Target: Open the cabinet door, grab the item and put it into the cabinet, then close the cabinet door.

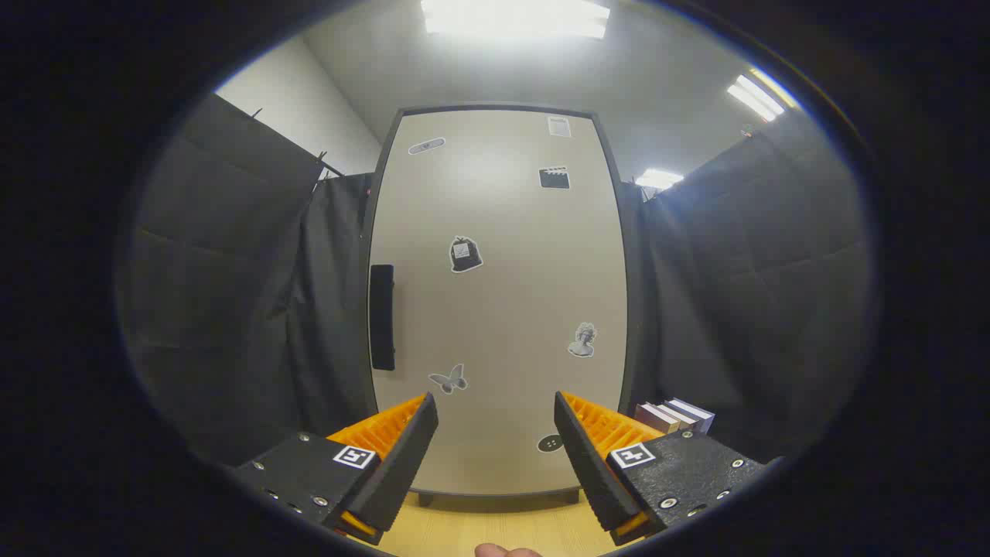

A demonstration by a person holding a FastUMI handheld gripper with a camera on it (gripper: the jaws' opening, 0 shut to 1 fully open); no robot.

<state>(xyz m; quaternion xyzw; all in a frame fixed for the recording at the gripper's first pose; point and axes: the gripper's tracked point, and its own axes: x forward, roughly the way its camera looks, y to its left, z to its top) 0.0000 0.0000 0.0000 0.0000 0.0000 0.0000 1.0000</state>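
Note:
A tall beige cabinet stands straight ahead of me with its door shut. Small stickers dot the door. A dark vertical handle sits on the door's left side, at about mid height. My gripper is open in front of the door's lower part, with nothing between its fingers. The handle lies up and to the left of the left finger. Several books stand just right of the cabinet, beyond the right finger.
Black cloth walls close in on both sides of the cabinet. A light wooden surface runs under the fingers up to the cabinet's base. A fingertip of a person shows at the very bottom.

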